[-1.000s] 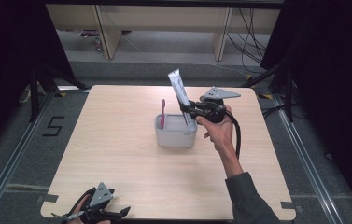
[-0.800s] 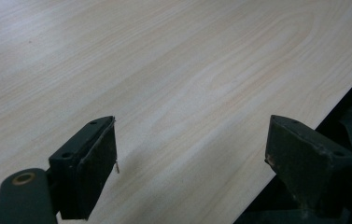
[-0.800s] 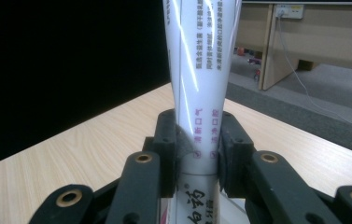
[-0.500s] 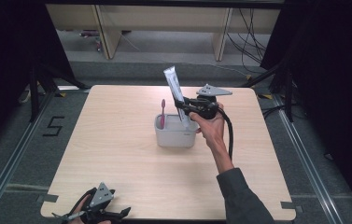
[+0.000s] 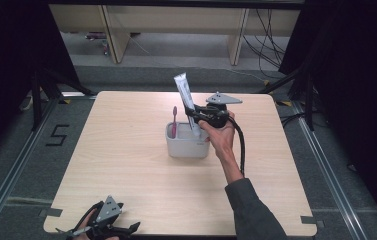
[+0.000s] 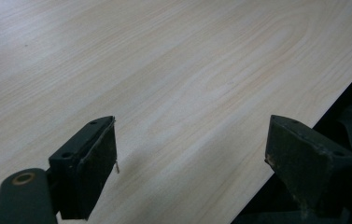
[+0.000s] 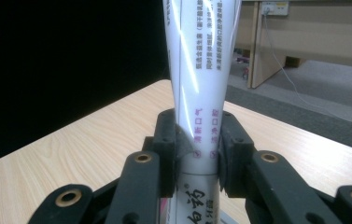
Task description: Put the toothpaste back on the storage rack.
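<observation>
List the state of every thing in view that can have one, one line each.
toothpaste tube: upright, clamped, lower end over the holder.
toothbrush: standing in the holder, head up.
holder: upright on the table.
right tongs: shut on the toothpaste tube.
left tongs: open, nothing between them.

Toothbrush [image 5: 174, 121] crowds holder [image 5: 186, 146]; table [image 5: 126, 150] around open.

The table [image 5: 126, 165] has a light wood-grain top with rounded corners and stands on a grey carpeted floor [image 5: 21, 170]. A black numeral "5" [image 5: 57, 135] is marked on the floor at the left. Metal rails [image 5: 326, 165] run along the floor on both sides. Black curtains [image 5: 356, 75] enclose the left and right. At the far side stands pale wooden furniture [image 5: 113, 35], with loose cables [image 5: 268, 45] beside it.
</observation>
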`<move>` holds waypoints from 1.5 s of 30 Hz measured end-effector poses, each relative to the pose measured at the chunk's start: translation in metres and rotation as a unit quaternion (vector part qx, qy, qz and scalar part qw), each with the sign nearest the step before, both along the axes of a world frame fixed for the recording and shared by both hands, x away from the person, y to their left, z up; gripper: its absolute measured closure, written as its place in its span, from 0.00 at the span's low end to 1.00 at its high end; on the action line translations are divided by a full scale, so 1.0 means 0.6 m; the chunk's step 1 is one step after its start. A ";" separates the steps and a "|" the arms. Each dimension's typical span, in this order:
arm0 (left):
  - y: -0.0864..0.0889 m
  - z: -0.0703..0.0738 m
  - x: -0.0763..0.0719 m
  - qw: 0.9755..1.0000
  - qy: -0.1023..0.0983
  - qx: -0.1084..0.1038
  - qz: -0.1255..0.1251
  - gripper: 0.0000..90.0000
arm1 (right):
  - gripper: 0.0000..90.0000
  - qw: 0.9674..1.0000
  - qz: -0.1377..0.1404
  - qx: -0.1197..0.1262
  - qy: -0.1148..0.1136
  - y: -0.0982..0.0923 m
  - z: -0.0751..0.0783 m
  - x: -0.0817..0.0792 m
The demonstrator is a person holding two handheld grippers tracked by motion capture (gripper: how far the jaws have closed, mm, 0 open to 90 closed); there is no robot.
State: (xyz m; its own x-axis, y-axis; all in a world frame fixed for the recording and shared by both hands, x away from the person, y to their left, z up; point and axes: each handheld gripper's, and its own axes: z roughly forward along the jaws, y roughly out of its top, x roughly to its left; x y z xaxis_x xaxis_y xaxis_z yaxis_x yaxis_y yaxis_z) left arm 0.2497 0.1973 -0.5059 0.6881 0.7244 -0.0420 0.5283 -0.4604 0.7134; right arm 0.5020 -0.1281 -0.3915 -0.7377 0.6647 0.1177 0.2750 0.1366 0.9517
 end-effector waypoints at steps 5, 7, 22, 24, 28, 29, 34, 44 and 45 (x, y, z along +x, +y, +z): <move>-0.001 0.001 0.000 1.000 -0.001 0.000 0.000 0.18 | 0.81 1.000 -0.009 0.011 0.020 0.002 -0.008 -0.002; 0.000 -0.001 -0.001 1.000 0.001 0.005 -0.001 0.18 | 0.81 1.000 -0.011 0.015 0.009 0.004 -0.012 0.000; -0.002 -0.001 -0.001 1.000 0.001 -0.002 -0.001 0.18 | 0.80 1.000 -0.010 0.018 0.018 0.012 -0.031 0.000; -0.001 -0.002 -0.002 1.000 0.003 0.006 -0.002 0.18 | 0.80 1.000 -0.014 0.020 0.018 0.012 -0.035 0.001; -0.002 -0.001 -0.001 1.000 0.005 0.004 -0.001 0.18 | 0.80 0.999 -0.014 0.021 0.025 0.012 -0.039 0.001; -0.002 -0.002 -0.002 1.000 0.004 0.005 -0.004 0.18 | 0.80 0.999 -0.015 0.023 0.024 0.013 -0.040 0.001; -0.002 -0.002 -0.002 1.000 0.004 0.004 -0.001 0.18 | 0.80 0.999 -0.011 0.025 0.031 0.015 -0.043 0.000; -0.002 -0.001 -0.001 1.000 0.002 0.006 0.000 0.18 | 0.80 0.999 -0.015 0.019 0.040 0.019 -0.052 -0.002; -0.002 -0.002 -0.001 1.000 0.005 0.005 -0.005 0.18 | 0.80 0.999 -0.015 0.018 0.042 0.020 -0.053 -0.002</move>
